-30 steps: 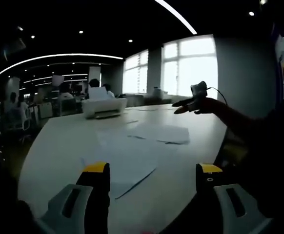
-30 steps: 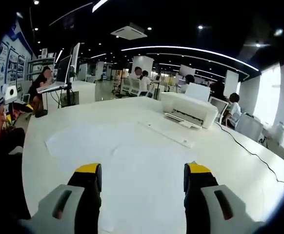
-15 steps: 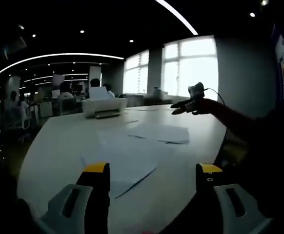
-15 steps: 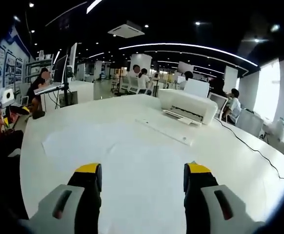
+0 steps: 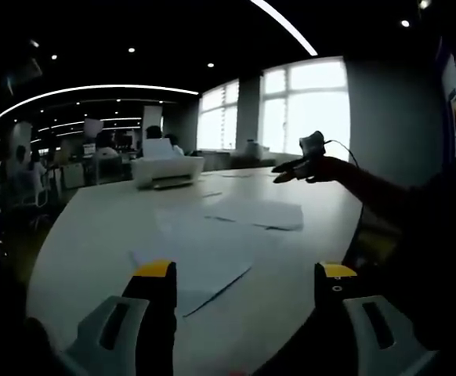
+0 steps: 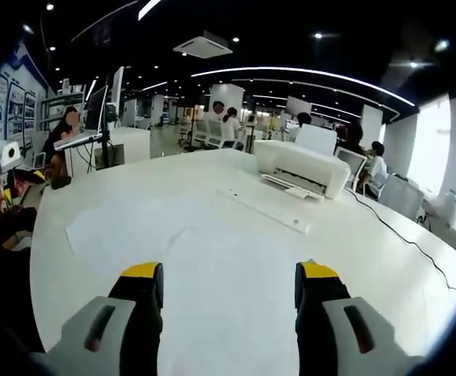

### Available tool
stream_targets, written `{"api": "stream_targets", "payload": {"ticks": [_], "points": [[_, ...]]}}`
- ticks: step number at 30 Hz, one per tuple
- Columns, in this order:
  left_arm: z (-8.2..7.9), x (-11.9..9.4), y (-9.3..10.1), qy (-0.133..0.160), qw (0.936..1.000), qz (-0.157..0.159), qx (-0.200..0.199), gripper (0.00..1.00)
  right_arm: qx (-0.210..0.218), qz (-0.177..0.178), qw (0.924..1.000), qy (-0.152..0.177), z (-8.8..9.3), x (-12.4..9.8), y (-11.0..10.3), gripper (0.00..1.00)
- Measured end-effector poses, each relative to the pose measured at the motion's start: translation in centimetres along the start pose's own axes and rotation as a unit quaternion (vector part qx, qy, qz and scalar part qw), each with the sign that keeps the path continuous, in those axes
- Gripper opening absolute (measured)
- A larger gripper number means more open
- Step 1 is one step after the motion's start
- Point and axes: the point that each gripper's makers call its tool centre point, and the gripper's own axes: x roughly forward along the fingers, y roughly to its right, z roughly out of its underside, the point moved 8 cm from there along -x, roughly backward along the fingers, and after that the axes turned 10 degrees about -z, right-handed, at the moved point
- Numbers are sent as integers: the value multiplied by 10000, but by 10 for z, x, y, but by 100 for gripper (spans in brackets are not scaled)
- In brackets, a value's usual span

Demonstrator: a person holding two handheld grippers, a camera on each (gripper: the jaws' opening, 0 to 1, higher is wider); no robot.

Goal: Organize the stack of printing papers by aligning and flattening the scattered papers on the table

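In the right gripper view the right tool [image 6: 229,294] has its jaws wide apart with nothing between them, poised over the white bench [image 6: 400,258]. The scattered papers [image 6: 212,258] lie straight ahead and partly beneath it: a near sheet runs forward between the jaws, and a wider sheet [image 6: 122,227] fans off to the left, its long edge lying across the line of the jaws. That is the relation the next move turns on, in my judgement: this tool sits directly over the sheets.

In the left gripper view the left tool [image 5: 245,294] is also spread and empty. The nearest sheet [image 5: 200,274] lies just ahead of its left jaw, one corner angled toward the bench edge, and another sheet [image 5: 263,213] lies farther off to the right, so the left tool stands nearer the bench edge.

White on white, the sheet edges are faint; how many overlap I cannot count. Beyond them a printer [image 6: 302,171] stands, a flat strip, perhaps a keyboard [image 6: 269,208], before it.
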Motion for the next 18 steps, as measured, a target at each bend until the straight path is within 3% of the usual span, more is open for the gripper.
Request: {"api": "stream_targets", "payload": {"ticks": [5, 18], "points": [[-5, 2, -1, 55, 10000, 46, 9, 74, 4, 44, 10000, 30, -6, -2, 6, 64], [-1, 2, -1, -4, 10000, 27, 0, 74, -77, 10, 10000, 13, -16, 2, 9, 64]]}}
